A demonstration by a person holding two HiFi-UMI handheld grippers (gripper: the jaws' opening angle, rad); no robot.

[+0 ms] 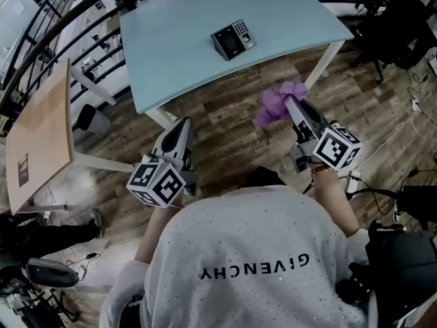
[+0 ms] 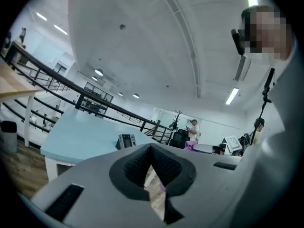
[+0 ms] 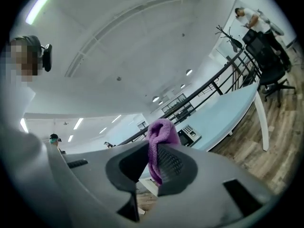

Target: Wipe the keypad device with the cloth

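Note:
The keypad device (image 1: 233,39), a small black unit with a screen and number keys, lies near the middle of the light blue table (image 1: 177,53). My right gripper (image 1: 290,102) is shut on a purple cloth (image 1: 278,104) and is held over the wooden floor, short of the table's near edge. In the right gripper view the cloth (image 3: 158,144) hangs pinched between the jaws, with the device (image 3: 189,133) beyond. My left gripper (image 1: 184,124) hovers to the left, also short of the table, shut with nothing in it. From the left gripper view the device (image 2: 126,140) sits ahead on the table.
A wooden-topped table (image 1: 41,135) stands at the left. A black office chair (image 1: 392,26) is at the far right, and cables lie on the floor (image 1: 410,108). A black railing (image 1: 61,19) runs behind the blue table. White table legs (image 1: 321,63) reach the floor near my right gripper.

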